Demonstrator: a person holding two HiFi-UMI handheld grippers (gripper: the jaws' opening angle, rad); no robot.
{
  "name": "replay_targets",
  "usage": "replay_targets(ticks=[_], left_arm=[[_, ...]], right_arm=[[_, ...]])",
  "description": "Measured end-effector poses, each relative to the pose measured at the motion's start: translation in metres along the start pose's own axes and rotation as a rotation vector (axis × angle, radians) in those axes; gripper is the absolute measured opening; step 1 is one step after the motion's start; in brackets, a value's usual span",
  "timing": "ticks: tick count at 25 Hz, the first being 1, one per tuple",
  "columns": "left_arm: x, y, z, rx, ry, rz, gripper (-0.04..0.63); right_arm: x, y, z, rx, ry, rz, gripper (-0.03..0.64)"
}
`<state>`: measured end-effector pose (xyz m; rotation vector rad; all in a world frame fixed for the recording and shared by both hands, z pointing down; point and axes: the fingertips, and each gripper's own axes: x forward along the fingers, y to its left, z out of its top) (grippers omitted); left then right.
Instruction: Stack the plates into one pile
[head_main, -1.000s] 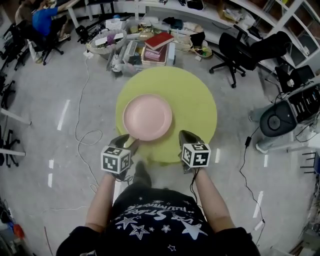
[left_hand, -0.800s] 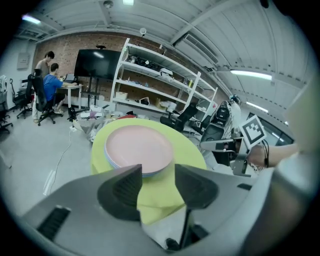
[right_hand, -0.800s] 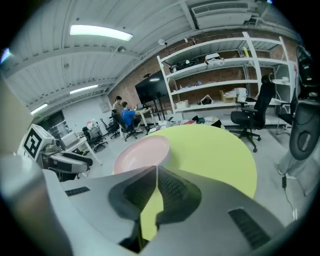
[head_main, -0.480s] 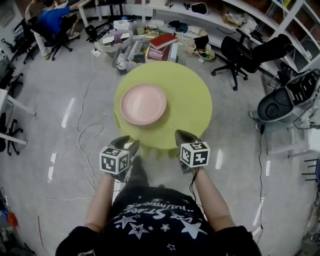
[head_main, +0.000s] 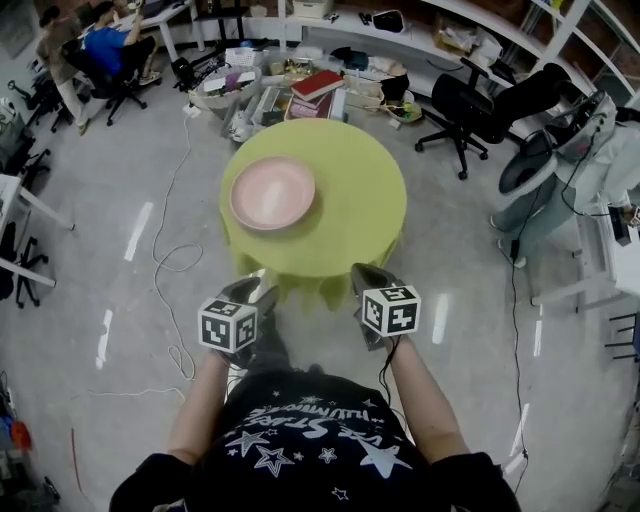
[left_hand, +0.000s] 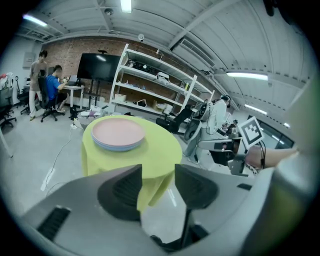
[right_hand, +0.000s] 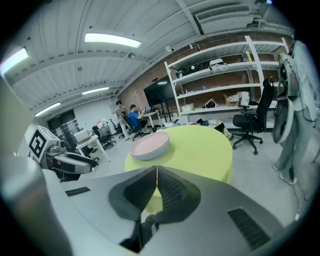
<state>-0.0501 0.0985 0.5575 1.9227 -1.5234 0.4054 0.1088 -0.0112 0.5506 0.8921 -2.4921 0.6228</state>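
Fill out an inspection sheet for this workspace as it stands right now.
Surface: round table under a yellow-green cloth, bare apart from the plates.
Job's things: pile of round plates, pink on top, pale blue beneath, on the table's left half; no loose plate seen.
Clutter: red book, baskets and boxes heaped behind the table.
Grippers: left hand-held gripper open, empty; right hand-held gripper shut, empty; both held short of the table.
Cables: white cable looping on the floor left of the table.
Surroundings: black office chairs, white shelving, people at a desk.
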Motion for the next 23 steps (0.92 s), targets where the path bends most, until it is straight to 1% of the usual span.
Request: replay_targets(ticks=[6, 11, 13, 15, 17, 23], left_arm=[[-0.007, -0.023, -0.01, 0.022, -0.006, -0.012, 0.204], [-0.01, -0.047, -0.014, 0.036, -0.009, -0.038, 0.127], [-0.012, -0.053, -0.019, 0.033, -0.013, -0.035, 0.101], [-0.015, -0.057, -0.022, 0.033, -0.02, -0.02, 0.061], [-0.017, -0.06, -0.024, 0.038, -0.027, -0.013, 0.046], [-0.025, -0.066, -0.032, 0.05, -0.042, -0.026, 0.034]], right_arm=[[-0.021, -0.006, -0.017, 0.015, -0.008, -0.008, 0.015], [-0.034, -0.006, -0.025, 0.022, -0.009, 0.007, 0.015], [-0.039, -0.004, -0.032, 0.024, -0.004, 0.011, 0.015], [-0.045, -0.004, -0.037, 0.028, 0.002, 0.01, 0.015], [-0.049, -0.003, -0.041, 0.031, 0.005, 0.01, 0.015], [-0.055, 0.009, -0.052, 0.032, 0.012, 0.016, 0.015]])
